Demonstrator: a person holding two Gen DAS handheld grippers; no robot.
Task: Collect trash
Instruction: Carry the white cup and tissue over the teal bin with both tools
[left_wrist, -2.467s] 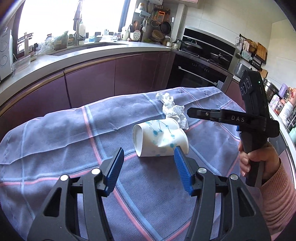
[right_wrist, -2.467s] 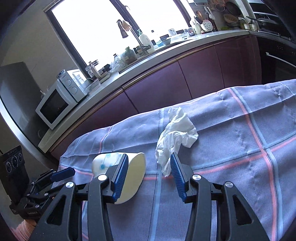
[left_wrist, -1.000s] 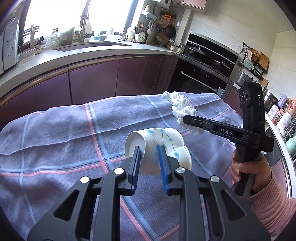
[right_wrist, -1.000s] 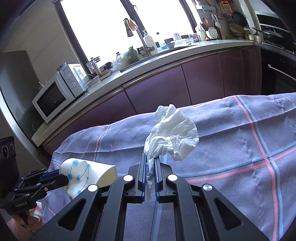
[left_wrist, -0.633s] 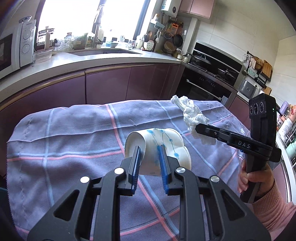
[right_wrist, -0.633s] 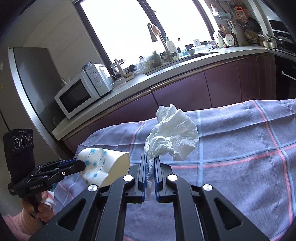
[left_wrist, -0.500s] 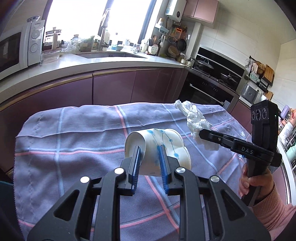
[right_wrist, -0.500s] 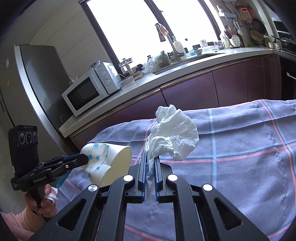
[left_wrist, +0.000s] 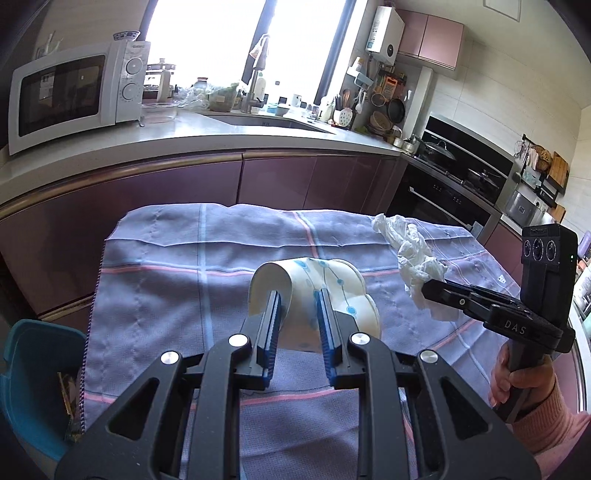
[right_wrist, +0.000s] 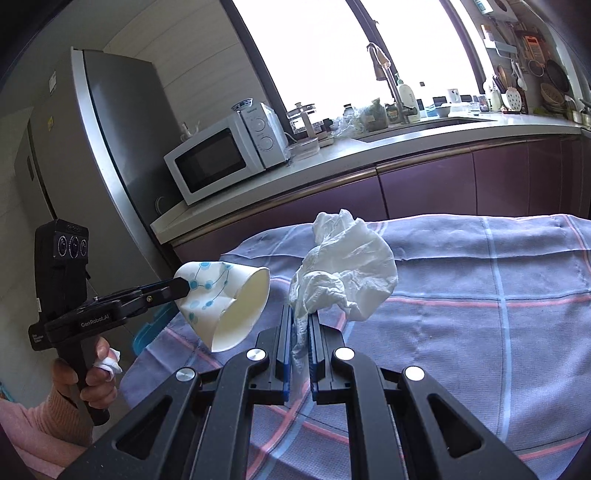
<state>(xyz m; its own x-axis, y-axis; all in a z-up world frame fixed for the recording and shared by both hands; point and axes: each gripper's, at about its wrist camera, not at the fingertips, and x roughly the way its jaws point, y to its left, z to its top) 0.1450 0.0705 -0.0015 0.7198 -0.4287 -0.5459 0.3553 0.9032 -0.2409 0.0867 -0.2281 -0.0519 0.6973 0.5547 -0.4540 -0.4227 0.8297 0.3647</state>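
My left gripper (left_wrist: 298, 299) is shut on a white paper cup (left_wrist: 334, 291) with blue dots, squashing its wall, held above the checked cloth. The same paper cup (right_wrist: 221, 299) shows in the right wrist view, mouth towards the camera, pinched by the left gripper (right_wrist: 181, 286). My right gripper (right_wrist: 300, 317) is shut on a crumpled white tissue (right_wrist: 347, 269), which bulges above the jaws. In the left wrist view that tissue (left_wrist: 413, 266) hangs at the tip of the right gripper (left_wrist: 428, 286). A blue bin (left_wrist: 33, 376) stands beside the table's left end, with some dark scraps inside.
The table carries a purple-blue checked cloth (left_wrist: 177, 273). Behind it runs a counter with maroon cabinets (left_wrist: 280, 181), a microwave (left_wrist: 74, 92) and a sink. A grey fridge (right_wrist: 85, 155) stands at the left. An oven (left_wrist: 447, 192) is at the right.
Both grippers have swung left along the table with the cup and tissue lifted off the cloth. The microwave, fridge and blue bin have come into view.
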